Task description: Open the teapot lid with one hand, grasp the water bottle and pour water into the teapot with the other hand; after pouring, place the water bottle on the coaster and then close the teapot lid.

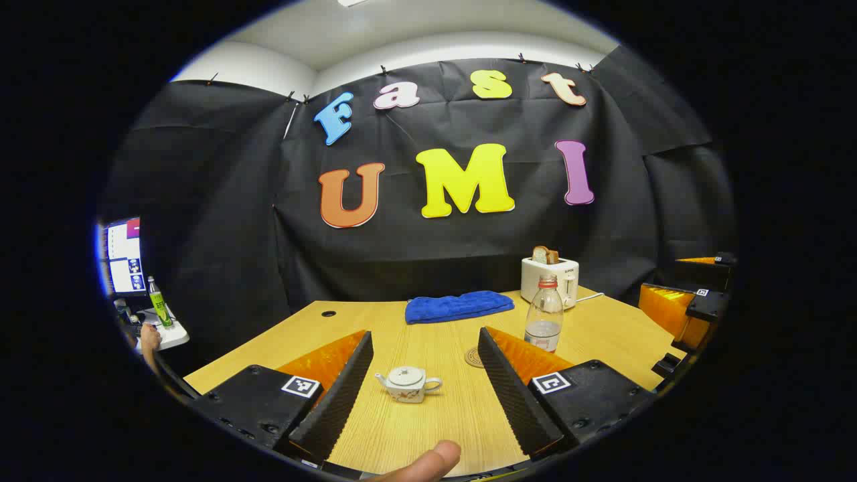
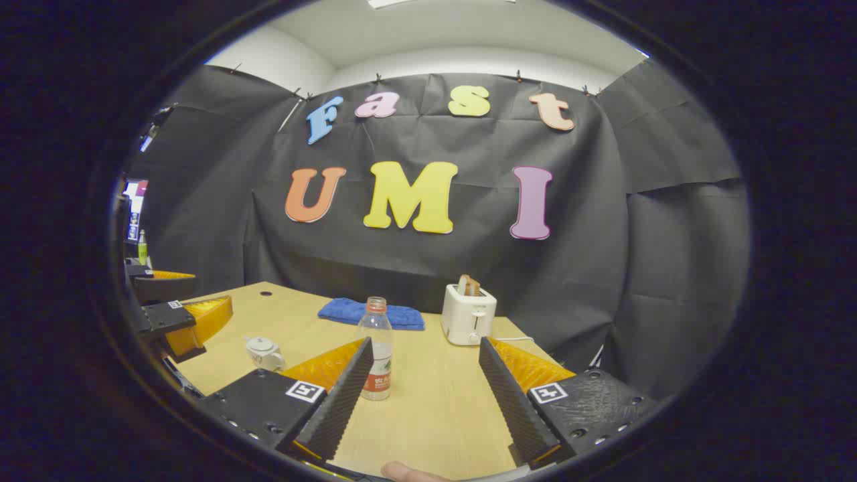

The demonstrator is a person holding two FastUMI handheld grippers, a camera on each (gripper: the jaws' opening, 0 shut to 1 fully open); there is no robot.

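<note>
Both my tongs gape wide and hold nothing. The teapot [image 1: 408, 384] sits low centre between my left tongs [image 1: 425, 388]; I should drop straight onto its lid knob. The bottle [image 2: 376, 349] waits just beside my right tongs [image 2: 418, 395].

Both views bright, evenly lit from overhead; ceiling light [image 1: 353, 3] at top edge of left gripper view. Shadows soft, faint under teapot [image 1: 407, 384] and water bottle [image 2: 377, 349]. Mild sheen on counter [image 1: 442, 415]. Strong fisheye bend twd edges. Centre sharp; fingertip [image 1: 428, 463] at bottom slightly blurred.
</note>
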